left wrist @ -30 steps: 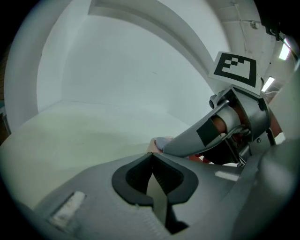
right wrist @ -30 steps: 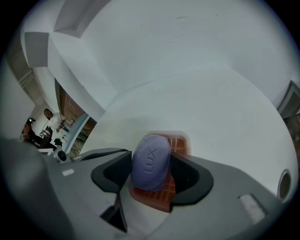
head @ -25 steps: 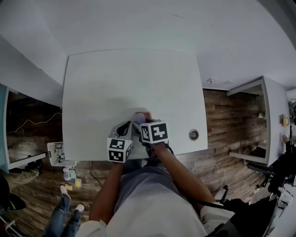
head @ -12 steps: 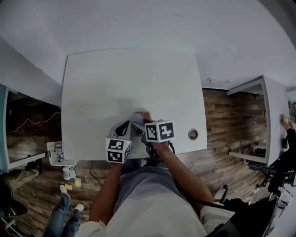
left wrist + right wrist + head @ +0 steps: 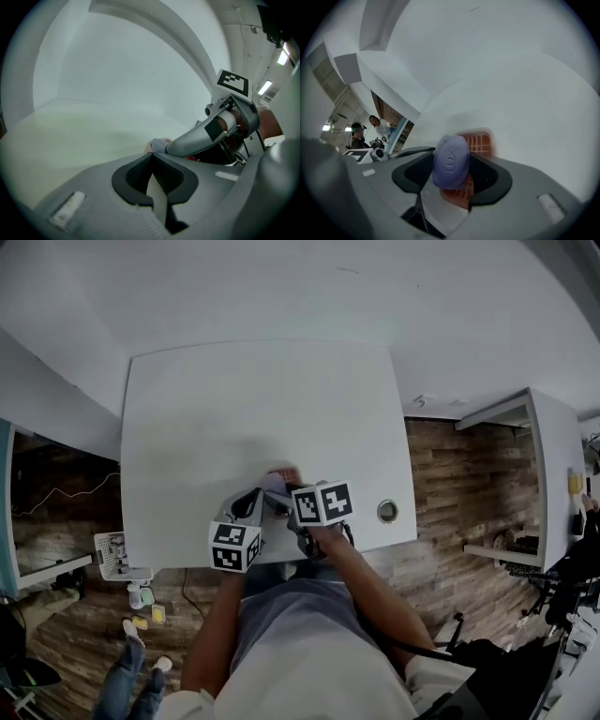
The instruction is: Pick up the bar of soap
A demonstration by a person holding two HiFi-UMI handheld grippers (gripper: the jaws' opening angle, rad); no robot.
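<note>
Gripping the purple bar of soap [image 5: 451, 159], my right gripper [image 5: 453, 174] has its jaws clamped on the bar's two broad faces, with an orange gridded pad [image 5: 480, 140] behind it. The soap is near the front edge of the white table [image 5: 262, 399]. Just beside it, my left gripper [image 5: 151, 161] has its jaws pressed together on nothing.

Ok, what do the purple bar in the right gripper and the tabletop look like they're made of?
Purple bar: looks like solid moulded soap, matte and smooth, with rounded edges and a brand word pressed into its face.
Tabletop: a white, smooth, low-sheen panel with no visible grain, probably laminate or painted board; what lies under the surface cannot be told.
</note>
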